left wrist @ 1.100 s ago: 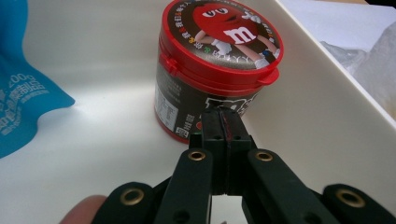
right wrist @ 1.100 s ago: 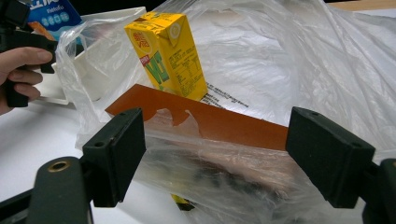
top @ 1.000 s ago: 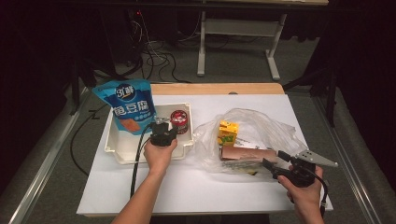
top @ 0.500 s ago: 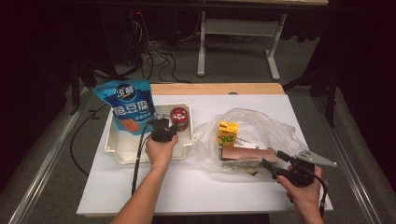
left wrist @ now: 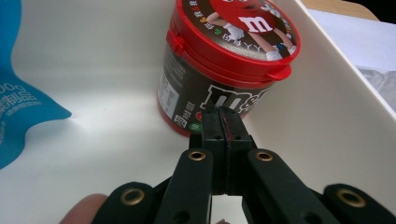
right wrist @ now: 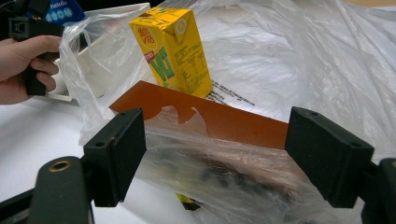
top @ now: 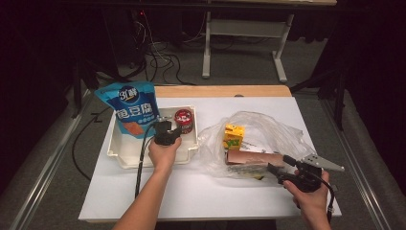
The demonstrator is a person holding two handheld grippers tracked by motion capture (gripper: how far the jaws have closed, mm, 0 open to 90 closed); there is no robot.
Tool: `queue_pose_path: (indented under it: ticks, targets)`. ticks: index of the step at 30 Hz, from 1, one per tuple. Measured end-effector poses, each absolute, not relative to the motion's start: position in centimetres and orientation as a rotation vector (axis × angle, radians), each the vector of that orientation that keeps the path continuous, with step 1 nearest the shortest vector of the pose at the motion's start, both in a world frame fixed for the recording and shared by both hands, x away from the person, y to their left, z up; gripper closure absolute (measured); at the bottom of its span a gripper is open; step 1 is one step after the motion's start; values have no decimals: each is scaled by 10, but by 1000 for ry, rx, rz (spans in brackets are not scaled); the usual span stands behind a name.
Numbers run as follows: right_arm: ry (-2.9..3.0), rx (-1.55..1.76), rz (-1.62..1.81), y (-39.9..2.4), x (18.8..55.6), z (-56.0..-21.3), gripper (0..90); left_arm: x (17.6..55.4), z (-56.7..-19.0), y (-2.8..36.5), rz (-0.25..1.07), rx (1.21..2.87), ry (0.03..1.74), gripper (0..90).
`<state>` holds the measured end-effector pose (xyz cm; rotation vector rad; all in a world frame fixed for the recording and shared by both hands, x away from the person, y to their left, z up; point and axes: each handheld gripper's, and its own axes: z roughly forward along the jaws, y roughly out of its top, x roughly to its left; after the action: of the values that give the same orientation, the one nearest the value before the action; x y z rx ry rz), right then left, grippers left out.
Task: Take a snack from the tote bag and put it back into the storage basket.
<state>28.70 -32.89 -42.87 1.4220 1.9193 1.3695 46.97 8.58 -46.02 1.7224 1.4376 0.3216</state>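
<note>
Your left claw (left wrist: pixel 219 121) is pressed together, empty, its tips right against the candy jar (left wrist: pixel 224 60) standing in the white tray (top: pixel 119 153) beside the blue pouch (top: pixel 131 112). Push on and the jar could tip against the tray wall. Your right claw (right wrist: pixel 215 158) is spread around the brown box (right wrist: pixel 210 121) inside the plastic bag (top: pixel 268 129) (film lies between pads and box), so a squeeze may pinch only film and slip, or knock the yellow carton (right wrist: pixel 175 46) behind. The bench (top: pixel 201 191) is covered in white, with a wooden strip at its far edge; the room beyond is dark, cables on the floor.
</note>
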Motion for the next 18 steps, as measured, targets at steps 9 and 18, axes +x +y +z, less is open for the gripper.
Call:
queue_pose_path:
  ticks: [9, 18]
  targets:
    - [1918, 1431, 1366, -329, 286, -429, 209, 465, -457, 85, 327, 1733, 1403, 834]
    - [1937, 1386, 1322, -317, 284, -424, 212, 440, -443, 88, 383, 1758, 1309, 617]
